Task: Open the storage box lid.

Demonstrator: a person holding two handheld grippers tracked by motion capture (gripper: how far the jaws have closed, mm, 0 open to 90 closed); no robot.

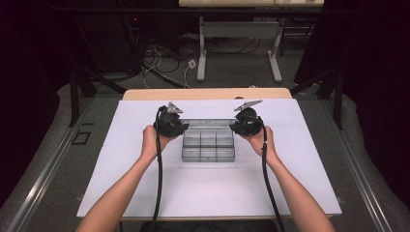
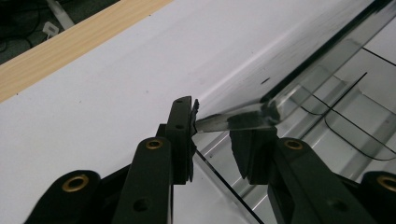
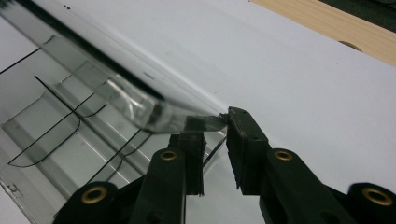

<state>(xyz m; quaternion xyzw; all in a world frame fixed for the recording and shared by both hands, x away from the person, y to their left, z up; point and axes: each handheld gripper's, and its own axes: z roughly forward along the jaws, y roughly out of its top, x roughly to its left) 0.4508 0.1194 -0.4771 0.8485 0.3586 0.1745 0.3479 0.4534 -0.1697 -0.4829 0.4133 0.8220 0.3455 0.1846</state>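
Note:
A clear plastic organiser box [image 1: 208, 147] with several compartments sits mid-table, its lid [image 1: 208, 123] raised towards the far side. My left gripper [image 1: 173, 122] is at the lid's left corner and my right gripper [image 1: 245, 123] at its right corner. In the left gripper view the jaws of the left gripper [image 2: 219, 135] stand apart; the lid's [image 2: 317, 70] corner lies across the gap, touching the outer pad. In the right gripper view the right gripper [image 3: 212, 135] is likewise open, and the lid's [image 3: 107, 88] corner reaches its outer pad. The box's compartments [image 3: 56, 135] look empty.
A white sheet [image 1: 145, 183] covers the table, with a wooden strip [image 1: 208, 94] along the far edge. Beyond it, the floor holds cables and the metal legs of another desk [image 1: 202, 58]. Bare white surface surrounds the box.

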